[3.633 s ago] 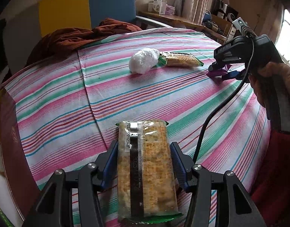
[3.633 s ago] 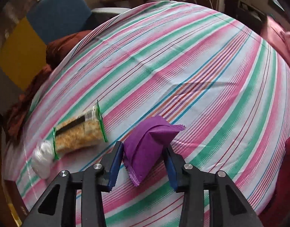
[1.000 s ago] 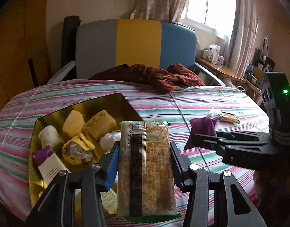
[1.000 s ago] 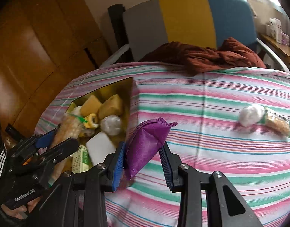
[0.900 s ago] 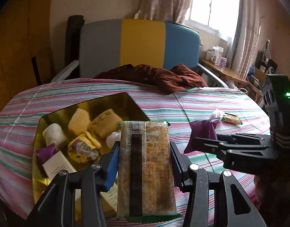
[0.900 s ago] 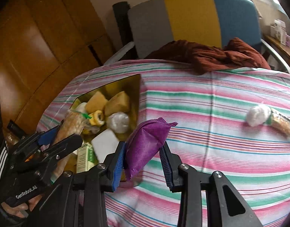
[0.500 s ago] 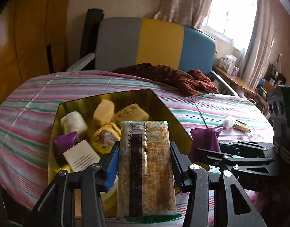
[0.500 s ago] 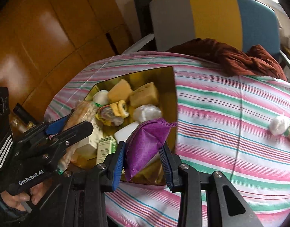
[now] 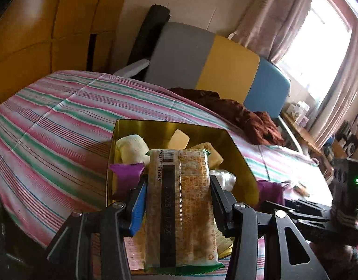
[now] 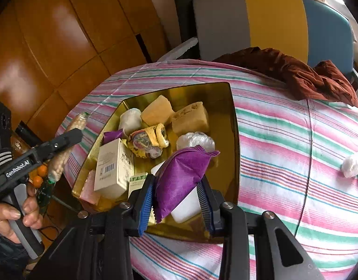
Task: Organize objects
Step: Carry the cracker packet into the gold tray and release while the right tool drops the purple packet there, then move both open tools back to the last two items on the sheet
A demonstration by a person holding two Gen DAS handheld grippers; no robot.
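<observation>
My left gripper [image 9: 177, 186] is shut on a long cracker packet [image 9: 180, 210] with a green end, held over the near edge of a gold tray [image 9: 169, 123]. In the right wrist view my right gripper [image 10: 176, 186] is shut on a purple packet [image 10: 181, 175] above the tray's [image 10: 235, 140] near right part. The tray holds several snacks: yellow cakes [image 10: 190, 119], a white box [image 10: 113, 165], white wrapped rolls, another purple packet [image 9: 127, 175]. The left gripper [image 10: 71, 137] shows at the tray's left edge, the right gripper [image 9: 295, 207] at its right.
A striped tablecloth [image 10: 295, 163] covers the round table. A brown cloth [image 10: 295, 74] lies at its far edge before a grey, yellow and blue chair [image 10: 272, 23]. A white bundle [image 10: 352, 164] rests at the right. A hand [image 10: 13, 210] grips the left handle.
Both grippers have moved toward the gold tray with their packets still held. The tray has come from the left to directly under and ahead of both grippers.
</observation>
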